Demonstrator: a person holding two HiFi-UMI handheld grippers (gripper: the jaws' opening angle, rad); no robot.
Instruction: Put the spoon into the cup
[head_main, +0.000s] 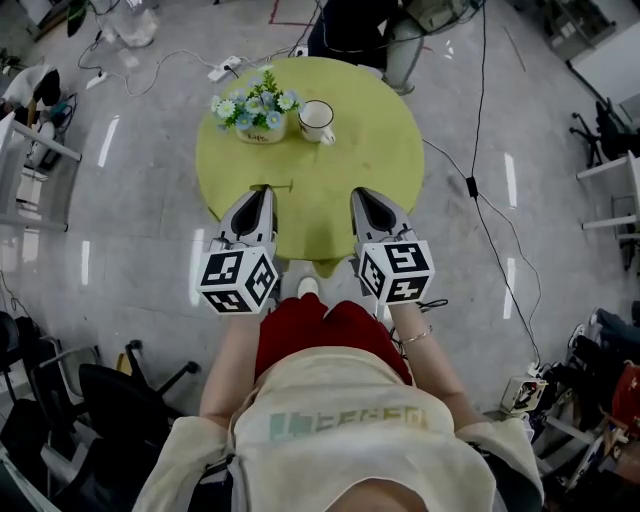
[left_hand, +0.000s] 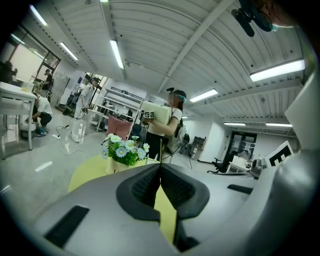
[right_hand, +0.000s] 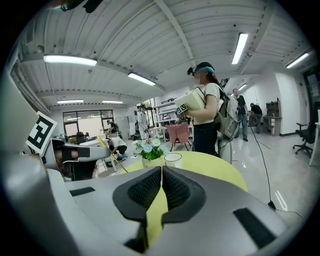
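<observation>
Holding the spoon (right_hand: 112, 155) by its thin handle, the left gripper (head_main: 263, 192) has its fingers closed on it above the near edge of the round desk (head_main: 385, 150). Right gripper (head_main: 360, 193), alongside: fingers pressed together, nothing between them. Cup (head_main: 316, 121): upright at the desk's far side, just beside a flower pot (head_main: 255, 118).

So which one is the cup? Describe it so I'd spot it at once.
Find the round yellow-green table on the grey floor. Two things stand side by side near its far edge, and the cup is the right-hand one. It is plain white with a dark rim and a handle; its neighbour is a pot of blue and white flowers.
</observation>
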